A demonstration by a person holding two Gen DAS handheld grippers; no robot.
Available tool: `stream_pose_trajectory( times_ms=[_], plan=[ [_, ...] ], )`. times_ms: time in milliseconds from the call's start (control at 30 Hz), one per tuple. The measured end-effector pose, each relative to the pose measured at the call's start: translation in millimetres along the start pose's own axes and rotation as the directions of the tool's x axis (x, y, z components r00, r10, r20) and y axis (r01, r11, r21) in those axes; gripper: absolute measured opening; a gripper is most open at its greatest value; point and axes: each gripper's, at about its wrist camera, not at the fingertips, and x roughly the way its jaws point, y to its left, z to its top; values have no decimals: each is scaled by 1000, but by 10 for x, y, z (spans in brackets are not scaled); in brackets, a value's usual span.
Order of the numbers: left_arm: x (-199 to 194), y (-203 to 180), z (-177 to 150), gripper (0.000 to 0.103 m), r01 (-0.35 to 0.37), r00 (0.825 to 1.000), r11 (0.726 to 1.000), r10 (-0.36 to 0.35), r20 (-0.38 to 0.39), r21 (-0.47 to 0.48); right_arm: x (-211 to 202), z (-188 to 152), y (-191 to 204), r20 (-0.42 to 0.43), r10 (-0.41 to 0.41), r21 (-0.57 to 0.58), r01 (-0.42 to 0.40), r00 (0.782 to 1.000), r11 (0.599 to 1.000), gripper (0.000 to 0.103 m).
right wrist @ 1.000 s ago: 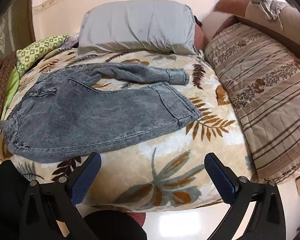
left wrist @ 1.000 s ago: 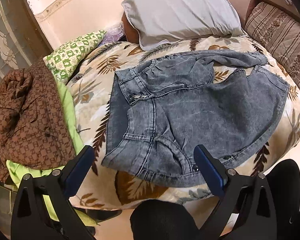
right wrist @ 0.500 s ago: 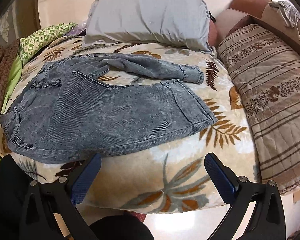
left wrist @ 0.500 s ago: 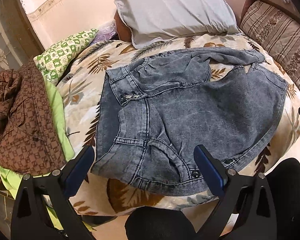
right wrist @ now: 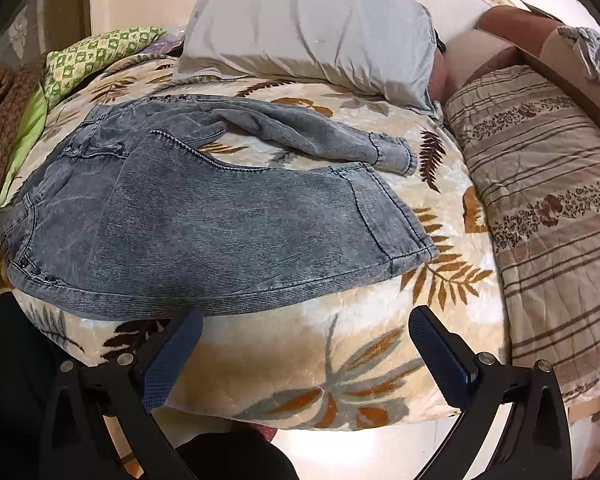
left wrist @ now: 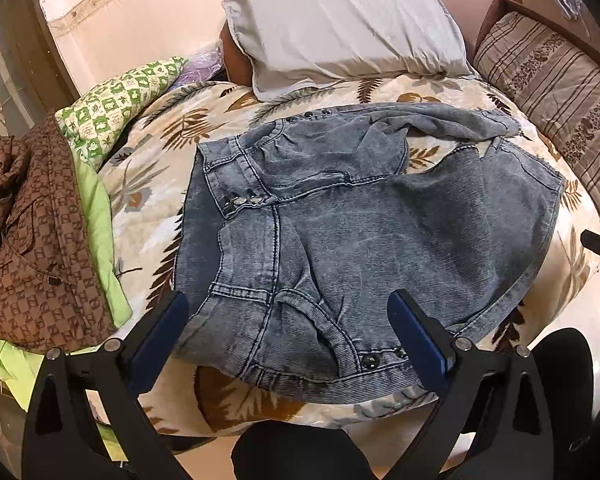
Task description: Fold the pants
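Observation:
Grey-blue denim pants (left wrist: 360, 224) lie spread on a leaf-patterned blanket (left wrist: 155, 184), waistband to the left, legs running right. In the right wrist view the pants (right wrist: 203, 224) show the near leg flat and the far leg (right wrist: 324, 136) angled away, both cuffs pointing right. My left gripper (left wrist: 287, 320) is open and empty, just over the near waistband corner and its buttons. My right gripper (right wrist: 306, 334) is open and empty, above the blanket at the pants' near edge, below the near leg.
A grey pillow (left wrist: 340, 24) lies at the head of the bed. A green patterned cushion (left wrist: 115, 108) and a brown patterned garment (left wrist: 27, 232) sit left of the pants. A striped cover (right wrist: 548, 208) lies to the right. The floor (right wrist: 324, 452) shows below the bed edge.
Both grippers have moved forward towards the bed, so the pants sit nearer and larger between the fingers. Both stay open. The pants have not moved.

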Motion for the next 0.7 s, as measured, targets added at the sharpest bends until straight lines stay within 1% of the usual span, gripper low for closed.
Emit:
stream_pose_trajectory(
  times_ms=[233, 367, 400, 467, 533, 633, 700],
  plan=[
    [17, -39, 6, 100, -3, 1000, 1000, 3, -12, 4, 12, 10, 23, 3, 3, -19, -3, 1000, 1000, 103],
    [46, 13, 10, 100, 4, 999, 1000, -5, -33, -25, 62, 19, -54, -1, 19, 5, -19, 1000, 1000, 103],
    [57, 58, 12, 100, 6, 999, 999, -8, -42, -42, 82, 24, -115, -4, 32, 31, -32, 999, 999, 102],
    [65, 173, 15, 100, 3, 999, 997, -7, -51, -82, 163, 28, -342, -22, 50, 123, -47, 998, 991, 103],
    [74, 333, 0, 100, 1, 998, 991, -10, -64, -137, 270, 22, -573, -51, 43, 212, -31, 998, 977, 103],
    [130, 620, -82, 100, 18, 993, 969, -46, -111, -247, 471, -6, -927, -87, 28, 327, 3, 996, 945, 103],
    [168, 796, -204, 100, 41, 987, 943, -89, -132, -331, 621, -29, -1096, -107, 27, 381, 16, 994, 924, 103]
  ],
)
